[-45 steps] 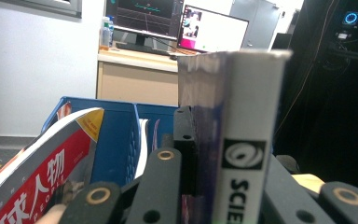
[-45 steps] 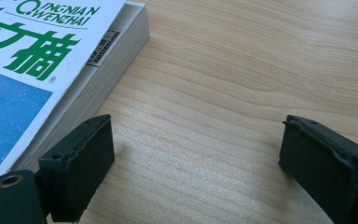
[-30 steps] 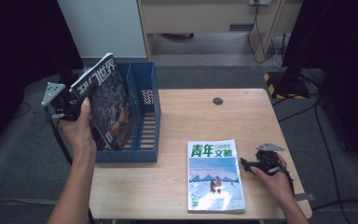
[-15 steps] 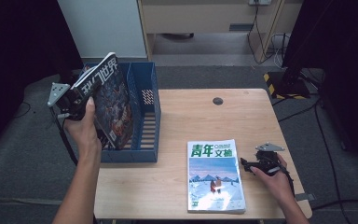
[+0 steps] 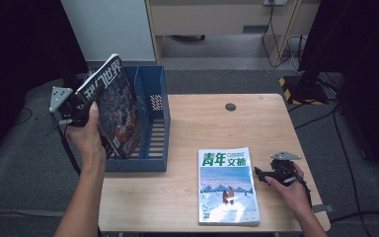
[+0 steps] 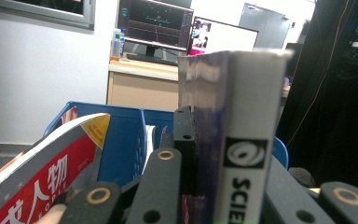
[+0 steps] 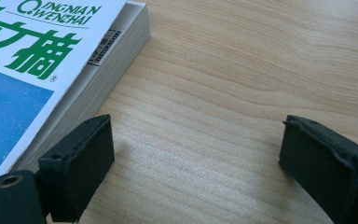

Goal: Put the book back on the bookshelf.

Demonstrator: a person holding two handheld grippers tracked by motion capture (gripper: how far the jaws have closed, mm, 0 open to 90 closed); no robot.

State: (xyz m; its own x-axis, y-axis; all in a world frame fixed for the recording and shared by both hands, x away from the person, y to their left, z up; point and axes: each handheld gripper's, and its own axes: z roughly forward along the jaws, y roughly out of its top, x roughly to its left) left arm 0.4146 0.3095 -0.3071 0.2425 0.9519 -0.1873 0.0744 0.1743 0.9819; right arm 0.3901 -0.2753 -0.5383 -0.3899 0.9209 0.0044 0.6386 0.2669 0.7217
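Note:
My left gripper (image 5: pixel 81 109) is shut on a dark, colourful magazine (image 5: pixel 116 111), held upright and tilted over the left slot of the blue file rack (image 5: pixel 154 118). In the left gripper view the magazine's spine (image 6: pixel 247 140) stands clamped between the jaws, with a red-and-white magazine (image 6: pixel 42 172) leaning in the blue rack (image 6: pixel 126 140) beyond. My right gripper (image 5: pixel 261 175) rests open on the table just right of a thick green-and-blue magazine (image 5: pixel 227 185) lying flat. The right gripper view shows that magazine's page edge (image 7: pixel 98 70) beside the left jaw, nothing between the jaws.
The wooden table (image 5: pixel 217 123) has a round cable hole (image 5: pixel 230 106) at the back. The rack's right slots show bare slats. Dark floor and cables surround the table; a cabinet stands behind.
My left gripper has carried the dark magazine slightly right and up, closer over the rack. The right gripper and the flat magazine have stayed put.

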